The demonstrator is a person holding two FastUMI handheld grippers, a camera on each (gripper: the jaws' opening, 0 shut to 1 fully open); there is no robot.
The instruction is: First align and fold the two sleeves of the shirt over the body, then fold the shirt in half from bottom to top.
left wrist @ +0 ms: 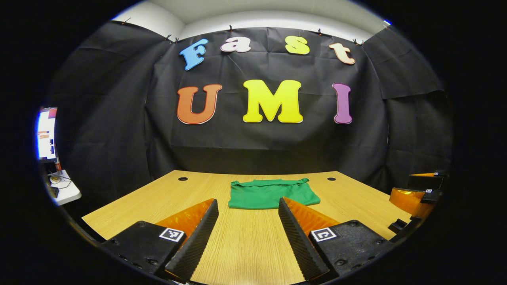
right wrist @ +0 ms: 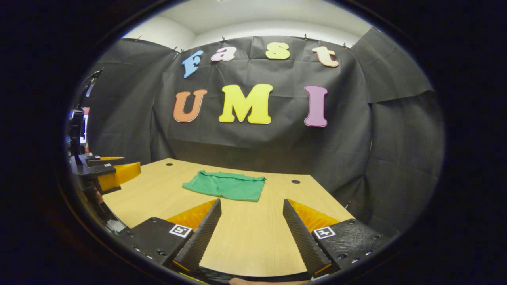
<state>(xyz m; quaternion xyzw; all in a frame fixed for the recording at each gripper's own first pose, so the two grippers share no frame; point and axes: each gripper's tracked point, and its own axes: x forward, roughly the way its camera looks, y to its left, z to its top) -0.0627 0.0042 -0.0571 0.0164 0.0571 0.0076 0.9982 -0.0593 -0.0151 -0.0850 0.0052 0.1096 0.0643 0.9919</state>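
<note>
Green cloth lies folded on the far half of the wooden table (left wrist: 245, 245): this is the shirt (left wrist: 271, 193), a compact, roughly rectangular bundle with its sleeves tucked in, no loose part sticking out to the sides. Its far edge shows a rolled, slightly wavy hem, and its near edge lies flat on the wood. In the right gripper view the shirt (right wrist: 225, 185) sits left of centre, again well away from the near edge of the table (right wrist: 253, 237).

Two small dark round holes mark the far corners of the table, one on either side of the shirt, each apart from it.

In the left gripper view, the left hand-held gripper (left wrist: 248, 233) hangs above the near part of the table with its fingers spread wide, nothing between them; bare wood shows in the gap. The shirt lies ahead of it, well clear of the fingertips. At the right edge of that view the right hand-held gripper (left wrist: 420, 194) appears, beside the table's right side.

The right hand-held gripper (right wrist: 251, 233) likewise stands wide apart and holds nothing, poised over the table's near right area. At the left edge of its view the left hand-held gripper (right wrist: 113, 172) shows, near the table's left side.
</note>
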